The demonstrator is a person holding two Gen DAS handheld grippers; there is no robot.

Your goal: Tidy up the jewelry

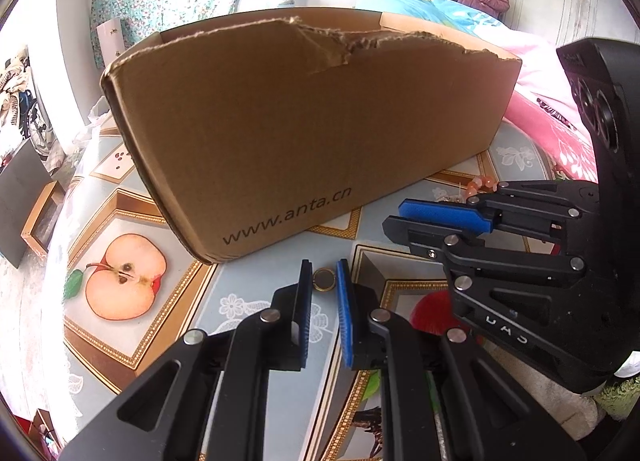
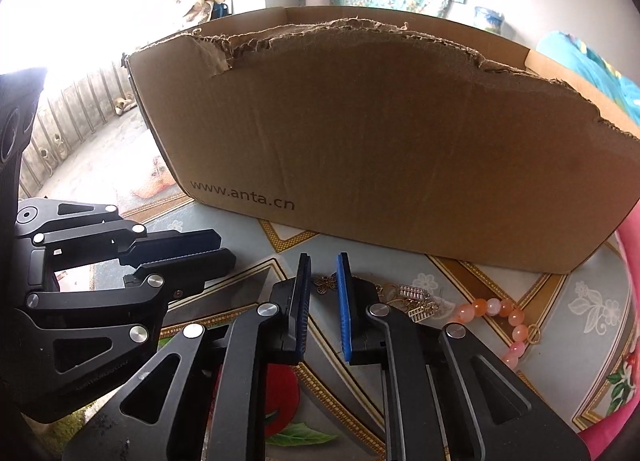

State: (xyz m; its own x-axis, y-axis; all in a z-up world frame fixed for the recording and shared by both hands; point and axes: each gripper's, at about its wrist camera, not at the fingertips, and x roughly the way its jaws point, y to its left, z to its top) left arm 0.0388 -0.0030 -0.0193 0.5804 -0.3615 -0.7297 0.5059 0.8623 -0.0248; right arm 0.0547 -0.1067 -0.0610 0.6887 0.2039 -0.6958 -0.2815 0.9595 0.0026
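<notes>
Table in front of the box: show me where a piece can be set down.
Bare: the apple print left of the left gripper, in front of the cardboard box. Crowded: right of the right gripper, where the gold charms and bead bracelet lie before the box.

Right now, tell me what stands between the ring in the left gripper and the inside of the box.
Only the near wall of the cardboard box: it rises upright just beyond the gold ring pinched in the left gripper, up to a torn top edge. The right gripper sits off to the side, clear.
</notes>
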